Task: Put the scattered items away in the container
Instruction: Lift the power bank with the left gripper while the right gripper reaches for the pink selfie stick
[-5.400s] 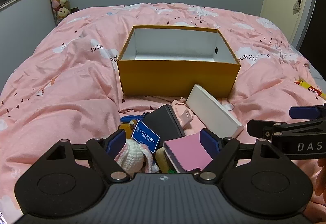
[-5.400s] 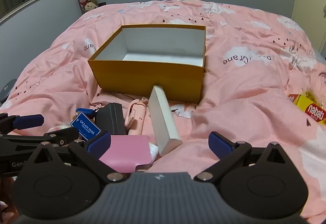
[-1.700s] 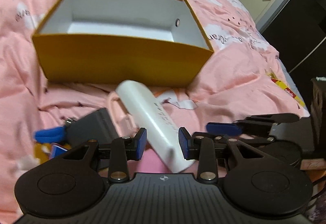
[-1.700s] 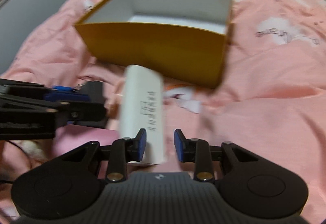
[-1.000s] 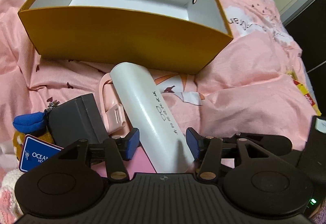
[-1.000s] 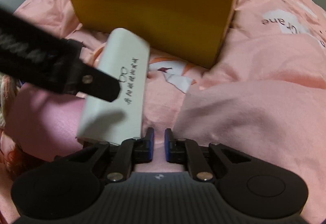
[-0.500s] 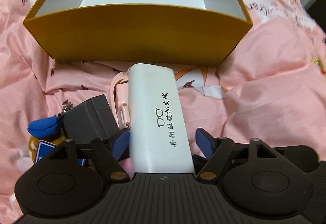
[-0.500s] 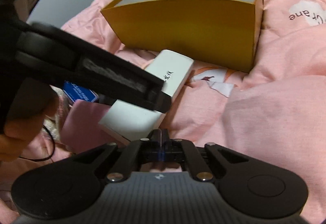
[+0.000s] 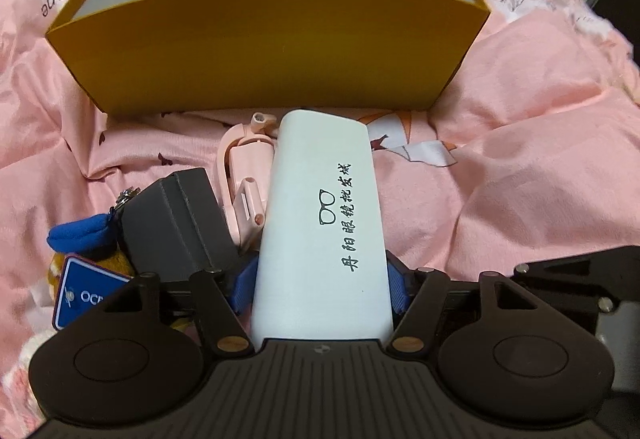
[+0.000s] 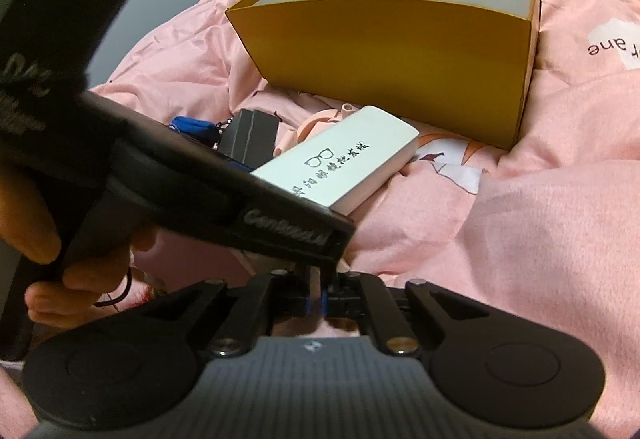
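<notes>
A white glasses case (image 9: 322, 223) with black print lies lengthwise between the blue pads of my left gripper (image 9: 322, 289), which is shut on its near end. The case also shows in the right wrist view (image 10: 340, 167), with the left gripper's body across it. The open yellow box (image 9: 272, 43) with a white inside stands just beyond the case on the pink bedspread; it shows in the right wrist view (image 10: 400, 51) too. My right gripper (image 10: 318, 305) is shut and empty, low behind the left gripper.
Left of the case lie a pink clip-like item (image 9: 244, 175), a dark grey box (image 9: 176, 223), a blue pouch (image 9: 78, 235) and a blue card (image 9: 86, 291). Rumpled pink bedspread (image 9: 520, 179) rises in a fold at the right.
My left gripper has closed from open onto the white case's near end and moved nearer the box. My right gripper has shut and let the case go.
</notes>
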`<action>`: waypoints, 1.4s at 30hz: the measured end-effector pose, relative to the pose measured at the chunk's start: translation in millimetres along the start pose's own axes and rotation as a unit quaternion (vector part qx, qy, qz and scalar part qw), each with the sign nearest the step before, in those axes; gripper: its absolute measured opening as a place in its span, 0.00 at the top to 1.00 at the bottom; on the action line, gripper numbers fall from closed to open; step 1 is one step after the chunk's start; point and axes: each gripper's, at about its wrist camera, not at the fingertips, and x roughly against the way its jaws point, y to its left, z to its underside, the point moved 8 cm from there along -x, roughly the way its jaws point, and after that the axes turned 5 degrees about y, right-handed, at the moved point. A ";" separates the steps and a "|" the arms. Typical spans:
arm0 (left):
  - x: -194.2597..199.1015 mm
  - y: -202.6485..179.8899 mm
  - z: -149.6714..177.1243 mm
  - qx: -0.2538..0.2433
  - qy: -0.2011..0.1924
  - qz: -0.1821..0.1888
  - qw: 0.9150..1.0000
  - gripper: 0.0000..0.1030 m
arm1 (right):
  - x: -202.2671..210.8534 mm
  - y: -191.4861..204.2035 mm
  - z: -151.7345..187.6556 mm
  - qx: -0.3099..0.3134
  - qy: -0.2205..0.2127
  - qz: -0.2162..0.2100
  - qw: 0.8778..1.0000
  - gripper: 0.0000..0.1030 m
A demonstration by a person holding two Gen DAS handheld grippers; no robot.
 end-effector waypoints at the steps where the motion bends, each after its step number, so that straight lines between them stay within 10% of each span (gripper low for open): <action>1: 1.8 1.3 1.1 0.005 -0.005 0.008 1.000 0.29 | -0.3 -0.6 3.2 0.000 0.000 0.004 1.000 0.93; 16: 72.6 23.1 15.7 0.028 -0.126 0.059 0.990 0.32 | 2.0 5.8 -4.4 -0.022 0.009 0.065 0.998 0.87; 42: 115.9 64.0 35.3 0.055 -0.187 0.057 0.979 0.32 | -7.7 51.2 -43.5 0.036 0.007 0.092 0.995 0.81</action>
